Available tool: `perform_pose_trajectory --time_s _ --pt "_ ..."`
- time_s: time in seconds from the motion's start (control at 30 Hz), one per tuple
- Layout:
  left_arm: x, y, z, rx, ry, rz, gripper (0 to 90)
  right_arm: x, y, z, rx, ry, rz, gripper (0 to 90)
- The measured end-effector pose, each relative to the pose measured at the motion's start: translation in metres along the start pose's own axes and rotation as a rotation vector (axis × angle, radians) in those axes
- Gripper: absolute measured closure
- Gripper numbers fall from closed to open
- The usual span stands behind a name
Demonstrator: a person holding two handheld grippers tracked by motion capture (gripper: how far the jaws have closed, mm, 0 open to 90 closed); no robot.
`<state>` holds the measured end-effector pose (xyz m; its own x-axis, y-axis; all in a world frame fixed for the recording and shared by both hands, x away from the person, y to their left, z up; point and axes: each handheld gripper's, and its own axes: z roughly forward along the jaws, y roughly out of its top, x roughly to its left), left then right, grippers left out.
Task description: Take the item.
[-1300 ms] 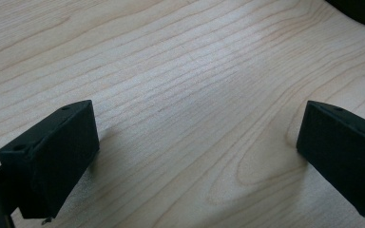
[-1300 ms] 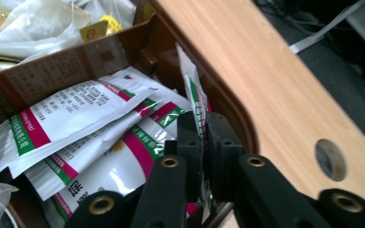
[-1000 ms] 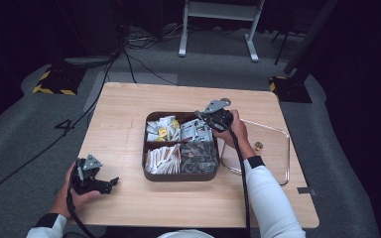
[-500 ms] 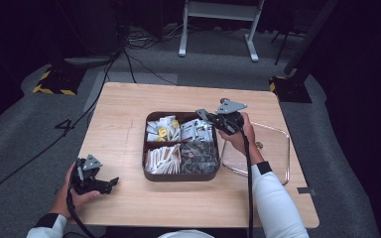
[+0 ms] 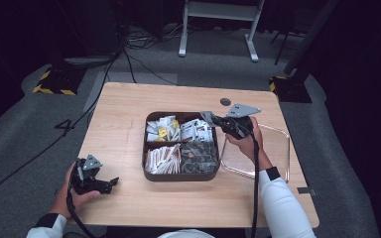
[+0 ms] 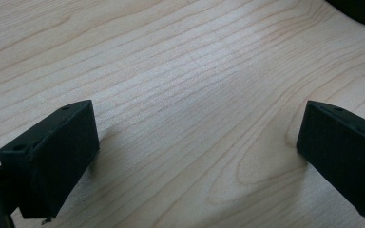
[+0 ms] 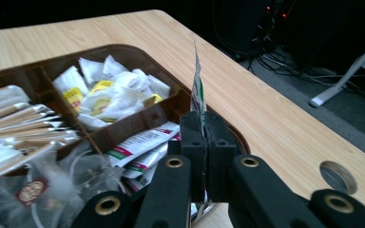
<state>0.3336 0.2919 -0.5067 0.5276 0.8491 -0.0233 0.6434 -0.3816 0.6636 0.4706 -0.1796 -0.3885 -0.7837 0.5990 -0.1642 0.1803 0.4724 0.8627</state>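
Open tabletop (image 5: pixel 129 119) left of brown tray (image 5: pixel 146 148)

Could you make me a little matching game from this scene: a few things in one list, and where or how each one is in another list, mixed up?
Things:
1. right gripper
2. left gripper
3. clear tray
4. brown box

States:
a. open, over bare tabletop
b. divided into compartments full of packets
c. shut on a thin packet held on edge
d. lies right of the box, nothing visible in it

Pairs: 1-c, 2-a, 3-d, 4-b
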Motion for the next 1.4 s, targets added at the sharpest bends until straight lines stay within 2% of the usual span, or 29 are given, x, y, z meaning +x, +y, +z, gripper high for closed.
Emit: perform_pose_trajectory --time_s 0.37,0.63,0.83,1.4 --pt "0.000 0.000 0.000 -0.001 0.001 0.000 0.4 0.011 0.002 -0.014 -0.040 0.056 0.008 88.9" --pt "0.000 0.000 0.000 -0.001 0.001 0.000 0.4 0.023 0.003 -0.021 -0.056 0.091 -0.011 88.9" --pt "0.000 0.000 0.000 -0.001 0.001 0.000 0.4 0.035 0.002 -0.024 -0.045 0.117 -0.033 88.8" --pt "0.000 0.000 0.000 -0.001 0.000 -0.001 0.4 0.055 -0.001 -0.033 -0.050 0.194 -0.053 88.8"
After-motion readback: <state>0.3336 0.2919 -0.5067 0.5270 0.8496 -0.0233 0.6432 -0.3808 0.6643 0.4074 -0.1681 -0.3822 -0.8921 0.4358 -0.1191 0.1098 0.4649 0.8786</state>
